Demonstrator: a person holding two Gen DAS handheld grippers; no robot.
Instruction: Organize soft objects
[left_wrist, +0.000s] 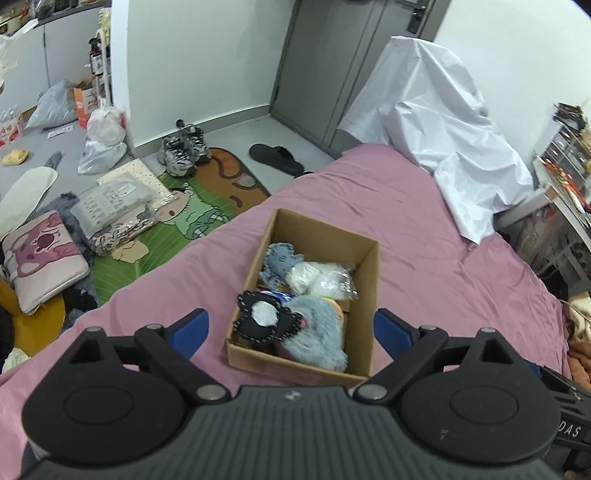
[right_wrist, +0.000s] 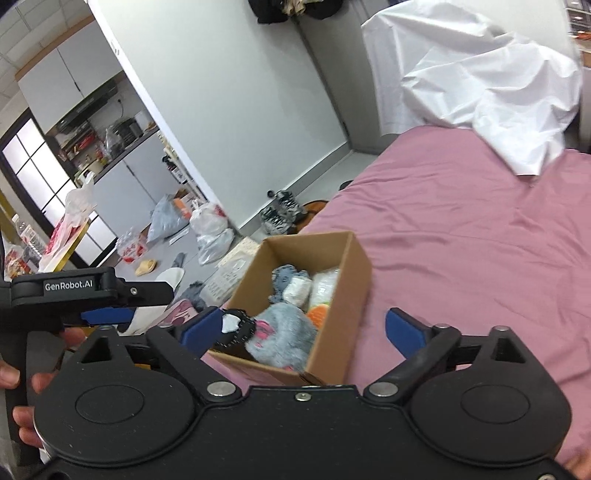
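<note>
An open cardboard box (left_wrist: 364, 295) (right_wrist: 349, 295) sits on the pink bed sheet (left_wrist: 443, 266) (right_wrist: 461, 240). In it lie a grey fluffy plush (left_wrist: 317, 332) (right_wrist: 284, 339), a black felt toy with a white patch (left_wrist: 264, 321) (right_wrist: 236, 328), a blue-grey felt toy (left_wrist: 280, 260) (right_wrist: 286, 278) and white soft items in clear wrap (left_wrist: 321, 280) (right_wrist: 323, 284). My left gripper (left_wrist: 291, 332) is open and empty, just short of the box's near end. My right gripper (right_wrist: 303, 332) is open and empty, over the box's near end. The left gripper also shows in the right wrist view (right_wrist: 107, 315).
A white sheet (left_wrist: 443, 122) (right_wrist: 487, 85) drapes over something at the bed's far end. The floor at left holds a green mat (left_wrist: 177, 225), sneakers (left_wrist: 181, 147), a black slipper (left_wrist: 277, 157), plastic bags (left_wrist: 101, 140) and cushions (left_wrist: 40, 258). Shelves (left_wrist: 565, 177) stand right of the bed.
</note>
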